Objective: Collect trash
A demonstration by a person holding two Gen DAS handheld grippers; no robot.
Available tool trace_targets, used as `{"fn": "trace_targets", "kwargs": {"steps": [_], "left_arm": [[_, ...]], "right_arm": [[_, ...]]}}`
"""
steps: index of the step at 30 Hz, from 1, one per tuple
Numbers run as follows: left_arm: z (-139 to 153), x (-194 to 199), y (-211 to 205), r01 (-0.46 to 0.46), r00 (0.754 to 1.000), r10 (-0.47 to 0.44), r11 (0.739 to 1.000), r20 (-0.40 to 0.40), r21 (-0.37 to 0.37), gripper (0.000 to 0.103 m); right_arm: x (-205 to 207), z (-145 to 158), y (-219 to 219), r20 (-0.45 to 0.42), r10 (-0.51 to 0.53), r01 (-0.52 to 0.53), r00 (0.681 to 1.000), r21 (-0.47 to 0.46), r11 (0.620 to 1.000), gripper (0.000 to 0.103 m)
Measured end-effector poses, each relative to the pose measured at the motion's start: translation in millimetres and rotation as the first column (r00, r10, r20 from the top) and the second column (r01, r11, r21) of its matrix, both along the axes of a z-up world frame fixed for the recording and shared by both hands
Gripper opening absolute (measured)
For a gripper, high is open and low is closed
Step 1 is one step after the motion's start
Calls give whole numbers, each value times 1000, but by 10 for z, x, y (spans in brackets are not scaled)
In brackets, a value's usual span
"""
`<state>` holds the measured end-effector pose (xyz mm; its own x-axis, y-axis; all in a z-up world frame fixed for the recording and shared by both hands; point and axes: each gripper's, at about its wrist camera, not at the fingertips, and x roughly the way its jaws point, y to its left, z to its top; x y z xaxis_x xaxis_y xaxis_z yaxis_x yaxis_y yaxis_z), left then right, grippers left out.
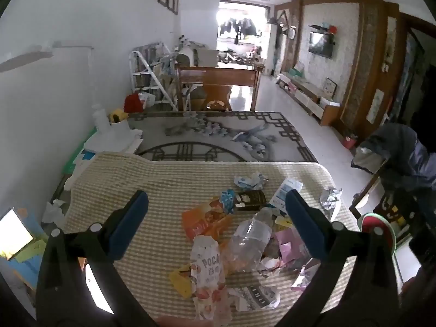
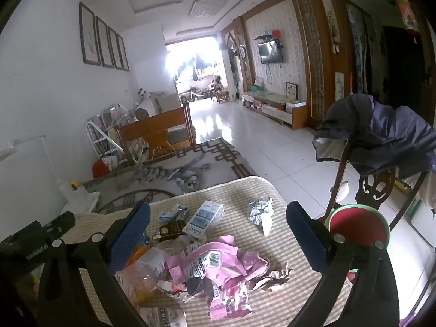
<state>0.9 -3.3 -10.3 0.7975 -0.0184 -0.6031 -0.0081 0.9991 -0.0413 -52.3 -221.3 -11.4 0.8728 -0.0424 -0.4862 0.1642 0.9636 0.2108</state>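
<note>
Trash lies heaped on a table under a beige checked cloth (image 1: pixel 130 188). In the left wrist view my left gripper (image 1: pixel 216 207) hovers open above the heap: an orange snack bag (image 1: pixel 204 220), a crushed clear bottle (image 1: pixel 250 242), a pink-and-white Pocky wrapper (image 1: pixel 208 275) and a dark brown box (image 1: pixel 249 200). In the right wrist view my right gripper (image 2: pixel 218 218) also stands open with nothing between its fingers, above crumpled pink wrappers (image 2: pixel 218 269). Beyond them lie a white-blue carton (image 2: pixel 203 218) and a crumpled silver foil (image 2: pixel 260 211).
A red bin with a green rim (image 2: pixel 357 223) stands by the table's right edge. A wooden chair draped with a dark jacket (image 2: pixel 381 141) is behind it. A patterned rug (image 1: pixel 218 139) and a wooden bench (image 1: pixel 218 81) lie beyond the table. White boxes (image 1: pixel 114 139) sit at left.
</note>
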Motion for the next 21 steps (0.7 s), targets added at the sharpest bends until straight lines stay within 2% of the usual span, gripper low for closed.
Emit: {"fn": "trace_targets", "kwargs": {"steps": [5,8,10,14,21], "left_arm": [[8,80,65,65,998,-66,995,-10,-76,99],[12,54,78,35,999,-34,998,27,-49,99],[15,70,45,43,999,-43,999,4,-7,99],[13,72,61,57,998,-58,998,-28,-41,99],[26,56,58,69,997,-71,996,-26,-61,99]], "right_arm": [[-2,9,3,-1,4,-4,1000,2,1000,96],[-10,0,7,-2,4,-4,1000,2,1000,96],[3,6,9,-2,5,-5,1000,4,1000,96],[-44,-31,36,-4,15,-15,1000,1,1000,96],[-17,-53,98,-11,19,-19,1000,-5,1000,96]]}}
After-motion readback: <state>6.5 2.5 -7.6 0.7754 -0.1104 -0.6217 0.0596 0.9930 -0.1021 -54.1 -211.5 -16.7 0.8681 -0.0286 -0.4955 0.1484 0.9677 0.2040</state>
